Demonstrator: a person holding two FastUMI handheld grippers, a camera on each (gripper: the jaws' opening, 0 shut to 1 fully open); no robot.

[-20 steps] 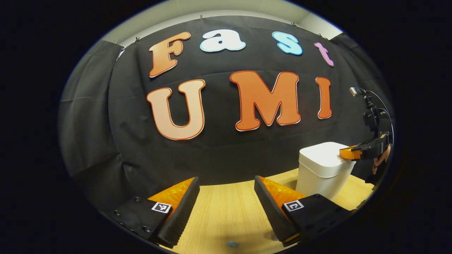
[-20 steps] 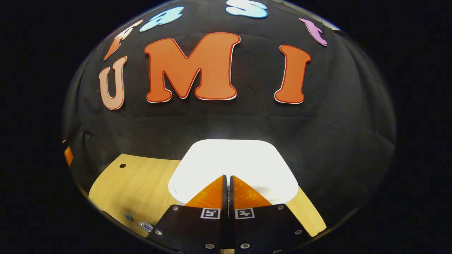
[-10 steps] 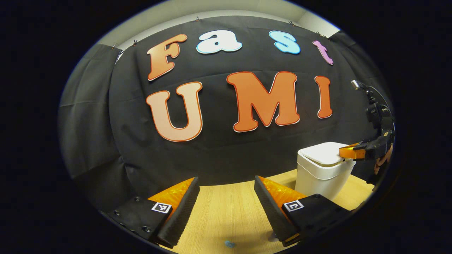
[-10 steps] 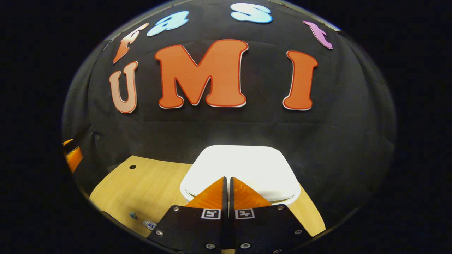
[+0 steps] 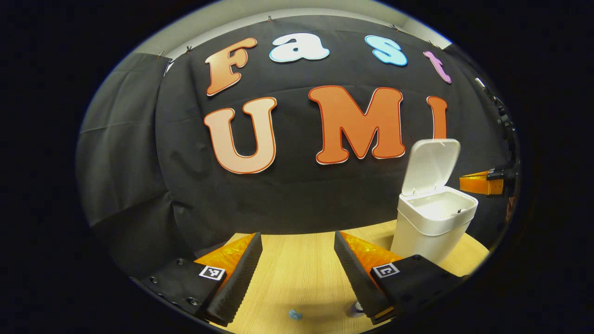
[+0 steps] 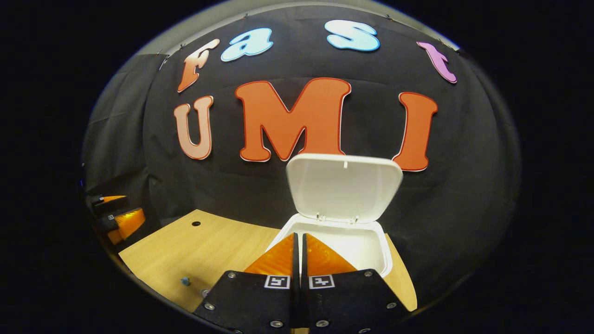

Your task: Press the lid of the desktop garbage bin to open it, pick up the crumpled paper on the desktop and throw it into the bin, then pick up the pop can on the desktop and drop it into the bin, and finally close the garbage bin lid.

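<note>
Two grippers | left gripper (image 5: 297, 260) jaws apart | right gripper (image 6: 299, 246) jaws closed, empty | bin (image 5: 429, 232) lid (image 6: 344, 188) up

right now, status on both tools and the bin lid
Right tool shut, empty, above the bin's near rim. Left tool open, empty, low over the table. Bin lid up, mouth open. Nothing blocking the mouth.

White bin (image 5: 434, 222) on desk, lid (image 6: 344, 186) upright, seemingly empty.

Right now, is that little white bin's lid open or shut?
Open. The lid stands upright behind the bin, whose inside shows; the right gripper, shut, hangs before it.
</note>
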